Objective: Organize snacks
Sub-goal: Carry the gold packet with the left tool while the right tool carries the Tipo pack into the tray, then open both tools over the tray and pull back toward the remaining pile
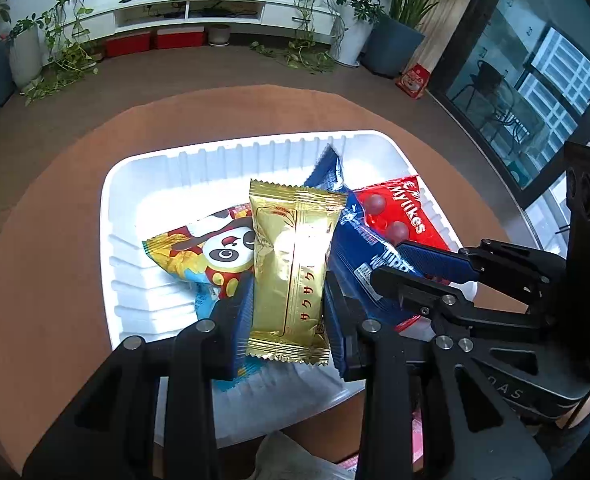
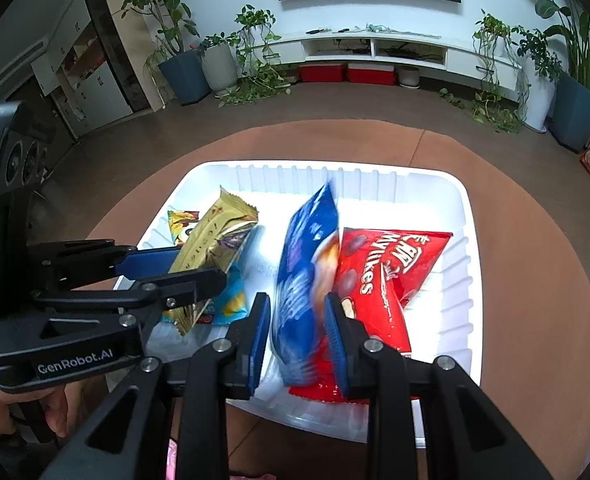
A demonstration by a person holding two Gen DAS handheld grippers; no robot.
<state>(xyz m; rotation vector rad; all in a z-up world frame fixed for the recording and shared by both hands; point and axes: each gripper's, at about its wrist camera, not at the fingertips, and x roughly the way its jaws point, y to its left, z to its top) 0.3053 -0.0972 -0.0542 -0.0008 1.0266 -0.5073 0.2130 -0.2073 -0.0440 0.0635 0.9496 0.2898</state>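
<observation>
My left wrist cam sits close above the white tray (image 1: 143, 184), looking fwd & down along its fingers twd the TV cabinet (image 1: 191, 12) on the far wall. My right wrist cam looks the same way, equally close, from the tray's other side. Both views share the tray, round table (image 2: 535, 264) & cabinet; each also catches the other gripper at its edge.

Gold wrapper (image 1: 291, 268): glossy metallic foil, crinkled. Red bag (image 2: 379, 280), blue bag (image 2: 303, 280): shiny plastic film. Tray (image 1: 223, 160): white ribbed plastic, matt. Tabletop (image 1: 47, 200): smooth brown matt. Tongs' pads (image 1: 241, 316): ridged blue rubber.
</observation>
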